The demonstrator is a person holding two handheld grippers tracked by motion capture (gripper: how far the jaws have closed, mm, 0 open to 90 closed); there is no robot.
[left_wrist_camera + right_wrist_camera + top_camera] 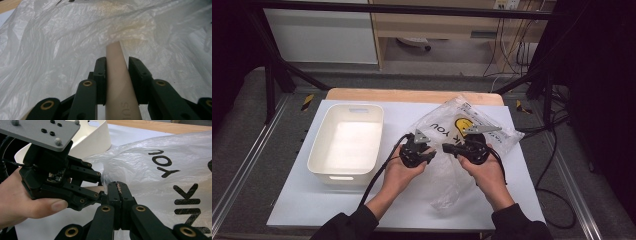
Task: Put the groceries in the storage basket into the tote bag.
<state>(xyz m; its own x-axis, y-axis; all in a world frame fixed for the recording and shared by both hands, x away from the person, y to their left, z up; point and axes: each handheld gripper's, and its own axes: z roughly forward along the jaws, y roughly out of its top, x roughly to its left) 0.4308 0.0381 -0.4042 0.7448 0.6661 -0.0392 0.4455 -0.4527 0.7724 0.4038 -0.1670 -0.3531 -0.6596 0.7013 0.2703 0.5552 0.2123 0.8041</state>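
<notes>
A clear plastic bag (447, 180) printed with black letters and a yellow face lies crumpled on the white table sheet (312, 200). My left gripper (431, 156) is shut on a beige tube (117, 82) that points into the bag's folds (62, 37). In the left gripper view the pads (101, 72) press the tube's sides. My right gripper (446, 147) faces the left one, its jaws together on the bag's edge (107, 178). The right gripper view shows that gripper (117, 185) pinching the film, with the left gripper (100, 183) and the hand holding it just beyond.
A white plastic bin (319, 137) stands left of the hands, with its rim (100, 135) behind the left gripper. Black cables trail from both grippers toward the person. Wooden table edge (412, 95) lies at the back, metal frame rails at the sides.
</notes>
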